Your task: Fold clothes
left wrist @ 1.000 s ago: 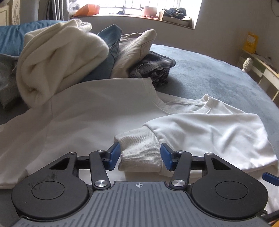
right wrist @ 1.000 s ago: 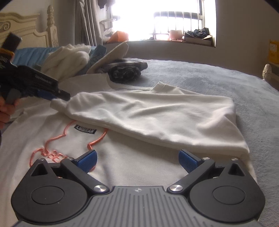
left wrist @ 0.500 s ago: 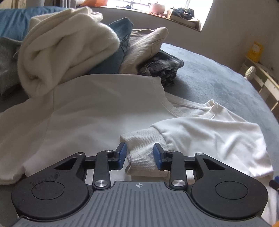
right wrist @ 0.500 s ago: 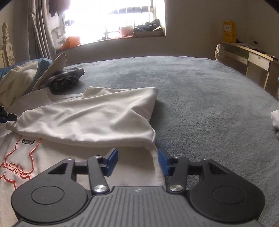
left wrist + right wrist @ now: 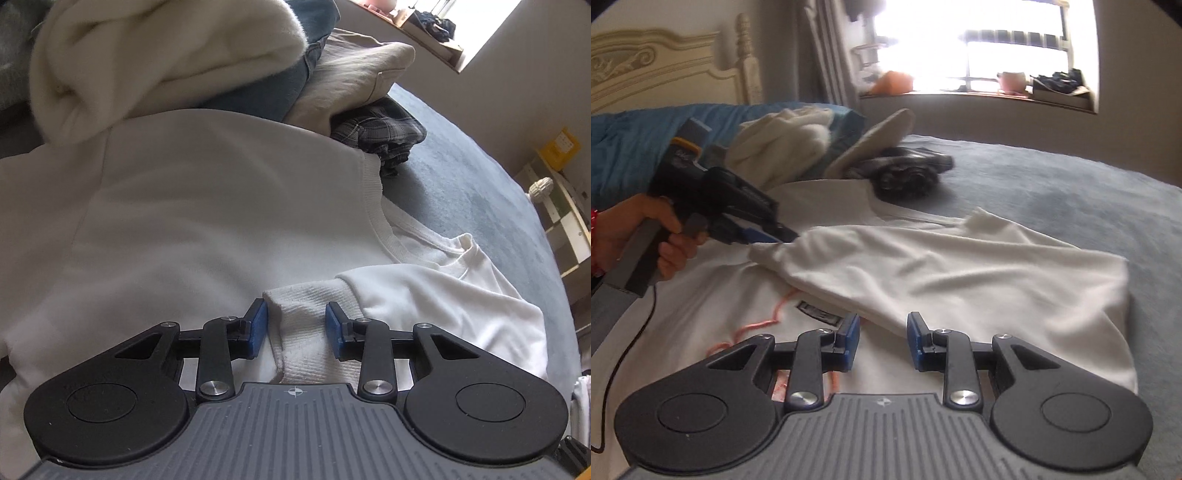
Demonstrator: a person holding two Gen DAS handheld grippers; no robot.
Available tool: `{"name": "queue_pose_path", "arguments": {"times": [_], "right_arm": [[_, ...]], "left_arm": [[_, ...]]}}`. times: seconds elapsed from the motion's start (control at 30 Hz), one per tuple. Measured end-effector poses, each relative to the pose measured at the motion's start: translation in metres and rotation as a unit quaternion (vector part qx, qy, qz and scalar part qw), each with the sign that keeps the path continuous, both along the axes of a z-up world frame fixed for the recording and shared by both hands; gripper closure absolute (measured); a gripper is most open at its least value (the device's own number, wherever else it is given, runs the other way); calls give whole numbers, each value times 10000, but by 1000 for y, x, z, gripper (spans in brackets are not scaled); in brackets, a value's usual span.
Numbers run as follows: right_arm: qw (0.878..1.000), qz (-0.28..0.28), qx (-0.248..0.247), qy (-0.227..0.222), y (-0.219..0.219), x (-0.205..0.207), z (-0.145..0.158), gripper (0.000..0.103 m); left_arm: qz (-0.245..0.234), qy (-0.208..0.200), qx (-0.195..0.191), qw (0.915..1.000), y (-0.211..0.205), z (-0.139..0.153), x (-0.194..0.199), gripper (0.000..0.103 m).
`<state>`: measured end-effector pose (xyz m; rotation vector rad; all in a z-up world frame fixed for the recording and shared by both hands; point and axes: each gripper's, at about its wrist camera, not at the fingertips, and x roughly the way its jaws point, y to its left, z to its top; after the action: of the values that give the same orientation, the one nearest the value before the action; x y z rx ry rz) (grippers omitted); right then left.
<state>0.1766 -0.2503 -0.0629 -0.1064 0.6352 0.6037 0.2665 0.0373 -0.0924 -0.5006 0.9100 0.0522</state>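
Observation:
A white sweatshirt [image 5: 221,221] lies flat on the bed, with a pink print [image 5: 757,325] on its chest. Its sleeve [image 5: 960,273] is folded across the body. In the left wrist view the ribbed cuff [image 5: 299,354] sits between the blue pads of my left gripper [image 5: 295,328], whose jaws are closing and press on it from both sides. The right wrist view shows the left gripper [image 5: 775,236] in a person's hand [image 5: 639,236], holding the sleeve's end up. My right gripper [image 5: 881,338] hovers over the sleeve's lower edge with its jaws closing, fabric behind the gap, nothing visibly pinched.
A pile of clothes lies past the sweatshirt: a cream fleece [image 5: 147,66], jeans, a beige garment and a dark plaid piece [image 5: 380,129]. The grey-blue bed cover [image 5: 1071,192] stretches to the right. A headboard [image 5: 646,74] stands at the far left, and shelves [image 5: 561,206] stand beside the bed.
The left jaws narrowed onto the cuff and that gripper rolled and moved nearer the pile. The right gripper swung to the shirt's right edge and back, its jaws narrowing from wide.

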Motion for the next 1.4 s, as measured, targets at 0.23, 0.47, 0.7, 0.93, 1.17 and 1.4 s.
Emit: {"name": "queue_pose_path", "arguments": {"times": [0.23, 0.47, 0.7, 0.93, 1.17, 1.4], "right_arm": [[9917, 1117, -563, -312, 74, 11, 10, 71], [9786, 1598, -1006, -816, 144, 21, -6, 59], [9692, 1395, -1669, -1152, 181, 35, -34, 65], [9667, 1467, -1744, -1163, 179, 44, -34, 93], [9775, 1655, -968, -880, 180, 50, 7, 93], [9806, 1893, -421, -278, 203, 61, 7, 93]], "left_arm": [[89, -312, -192, 9993, 11, 12, -5, 101], [-12, -543, -356, 9979, 17, 26, -7, 101], [-64, -595, -519, 9969, 22, 23, -9, 101], [63, -522, -755, 9958, 33, 13, -6, 102], [-201, -805, -734, 9938, 63, 45, -18, 102], [-88, -623, -460, 9970, 88, 45, -26, 102]]}}
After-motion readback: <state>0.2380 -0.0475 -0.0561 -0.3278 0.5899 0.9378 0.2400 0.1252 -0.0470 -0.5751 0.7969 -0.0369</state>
